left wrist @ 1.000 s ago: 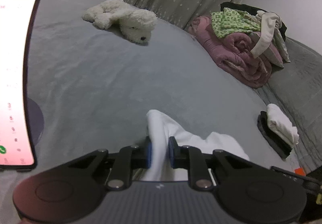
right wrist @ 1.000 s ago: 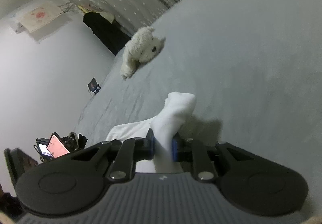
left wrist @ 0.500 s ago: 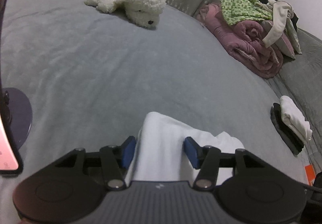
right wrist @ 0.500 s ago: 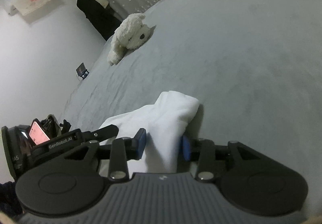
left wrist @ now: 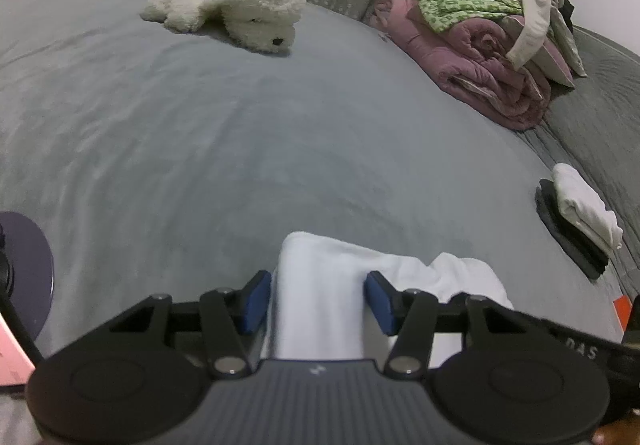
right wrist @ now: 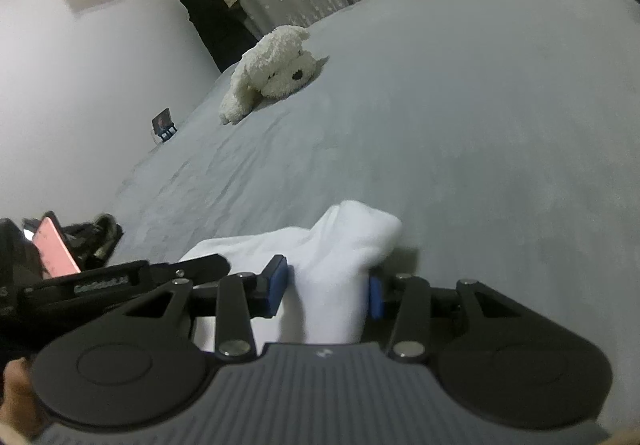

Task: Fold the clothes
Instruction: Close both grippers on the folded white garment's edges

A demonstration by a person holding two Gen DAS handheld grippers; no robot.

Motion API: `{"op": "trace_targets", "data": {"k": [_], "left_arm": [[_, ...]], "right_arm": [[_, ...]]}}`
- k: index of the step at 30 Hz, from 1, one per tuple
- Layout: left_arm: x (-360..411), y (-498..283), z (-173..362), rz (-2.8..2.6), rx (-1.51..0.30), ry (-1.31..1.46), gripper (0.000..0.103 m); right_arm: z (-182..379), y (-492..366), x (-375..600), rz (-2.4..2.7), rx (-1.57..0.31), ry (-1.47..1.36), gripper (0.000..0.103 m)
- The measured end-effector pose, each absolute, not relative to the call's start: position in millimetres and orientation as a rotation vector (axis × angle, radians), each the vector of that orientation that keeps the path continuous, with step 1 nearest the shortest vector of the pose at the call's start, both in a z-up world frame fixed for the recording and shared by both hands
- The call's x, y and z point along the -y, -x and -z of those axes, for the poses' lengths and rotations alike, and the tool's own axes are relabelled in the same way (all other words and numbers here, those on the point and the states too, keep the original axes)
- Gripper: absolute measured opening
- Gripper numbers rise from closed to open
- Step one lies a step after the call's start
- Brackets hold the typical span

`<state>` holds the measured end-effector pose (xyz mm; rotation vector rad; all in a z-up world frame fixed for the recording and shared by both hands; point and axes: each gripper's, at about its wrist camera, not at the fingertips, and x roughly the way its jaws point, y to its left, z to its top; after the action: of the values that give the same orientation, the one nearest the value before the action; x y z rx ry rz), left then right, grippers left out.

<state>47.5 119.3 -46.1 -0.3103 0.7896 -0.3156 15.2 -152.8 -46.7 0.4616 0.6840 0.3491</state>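
A white garment (left wrist: 320, 285) lies bunched on the grey bed (left wrist: 240, 133), right in front of both grippers. My left gripper (left wrist: 318, 301) is open, its blue pads on either side of one fold without pinching it. In the right wrist view my right gripper (right wrist: 328, 291) is open too, with the other end of the white garment (right wrist: 340, 245) lying between its jaws. The left gripper's body (right wrist: 120, 281) shows at the left of that view.
A white plush dog (left wrist: 236, 9) lies at the far side of the bed. A pile of pink bedding and unfolded clothes (left wrist: 488, 37) sits far right. A folded white item on a black one (left wrist: 580, 221) lies at the right. A phone on a stand (right wrist: 54, 251) stands left.
Both grippers were shut on the white garment a second ago. They have opened and let it go, and it now rests on the bed.
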Motion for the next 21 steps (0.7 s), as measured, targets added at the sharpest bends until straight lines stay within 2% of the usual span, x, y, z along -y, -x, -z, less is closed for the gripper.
{"op": "trace_targets", "data": {"k": [7, 14, 21], "left_arm": [[-120, -45, 42, 0.296, -0.799, 0.309, 0.055], [-124, -42, 36, 0.281, -0.833, 0.319, 0.059], [-119, -35, 34, 0.289, -0.866, 0.266, 0.062]], "right_arm": [[44, -18, 148, -0.295, -0.644, -0.385, 0.043], [37, -12, 155, -0.258, -0.653, -0.362, 0.057], [36, -2, 164, -0.277, -0.713, -0.461, 0.057]]}}
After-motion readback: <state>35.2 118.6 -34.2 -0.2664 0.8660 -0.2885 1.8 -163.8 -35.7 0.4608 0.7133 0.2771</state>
